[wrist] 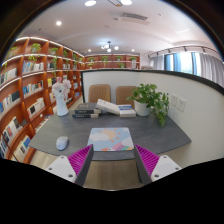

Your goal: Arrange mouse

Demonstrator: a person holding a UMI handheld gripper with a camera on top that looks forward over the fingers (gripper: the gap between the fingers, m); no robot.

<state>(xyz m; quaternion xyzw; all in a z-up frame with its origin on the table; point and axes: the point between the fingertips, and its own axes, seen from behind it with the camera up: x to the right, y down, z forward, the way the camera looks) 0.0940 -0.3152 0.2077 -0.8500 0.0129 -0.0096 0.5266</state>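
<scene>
The tongs [113, 160] hang wide open above the near edge of the bench [160, 135], their magenta pads [82, 158] facing each other across an empty gap, gripping nothing. Just ahead of them, lying flat on the grey top, is a mouse mat [110, 139] with a pale blue and pink print. The mouse [62, 143], a small white one, sits off to the left of the mat, apart from it and beyond the left finger. Further back on the bench lies a stack of books [86, 112], with what looks like an open book or papers [108, 106] beside it, and a potted green plant [152, 100] stands at the far right. Two tan chairs [100, 93] are drawn up behind the bench. Bookshelves [25, 85] line the left wall, and a white figure [61, 95], perhaps a statue, stands before them.
</scene>
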